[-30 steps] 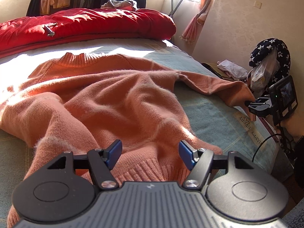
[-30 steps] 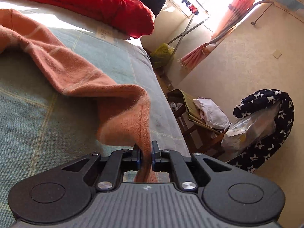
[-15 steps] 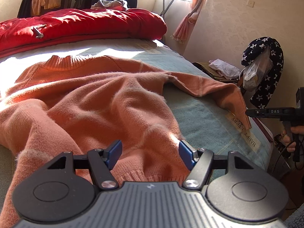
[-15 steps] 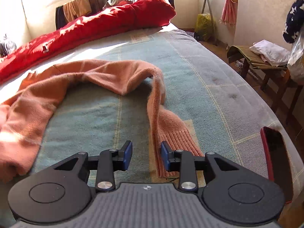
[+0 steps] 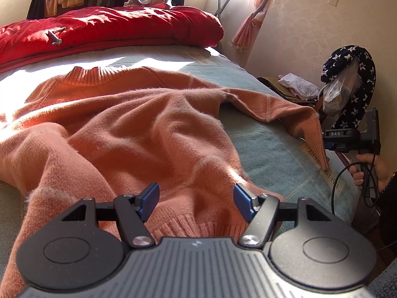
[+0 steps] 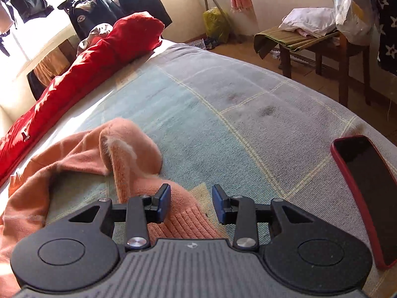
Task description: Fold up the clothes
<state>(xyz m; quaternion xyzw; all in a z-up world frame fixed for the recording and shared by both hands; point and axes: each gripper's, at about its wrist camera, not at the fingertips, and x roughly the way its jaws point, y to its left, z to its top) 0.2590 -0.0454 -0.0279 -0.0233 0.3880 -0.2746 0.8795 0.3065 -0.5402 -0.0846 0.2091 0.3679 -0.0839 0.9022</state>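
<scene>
Left wrist: left tongs (image 5: 196,200) spread wide over the hem of the orange sweater (image 5: 129,129), spread rumpled on the bed (image 5: 268,149).
Right wrist: right tongs (image 6: 191,203) wide, empty, over sleeve cuff (image 6: 183,221) near bed's right edge. Judgement: flatten wrinkles before creasing.

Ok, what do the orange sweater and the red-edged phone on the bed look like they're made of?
The orange sweater looks like a soft fuzzy knit, perhaps wool or a blend: fine hairs catch the sun and the sweater cuff is ribbed. The phone shows a dark glossy face, probably glass, inside a matte red case, likely silicone or plastic.
</scene>
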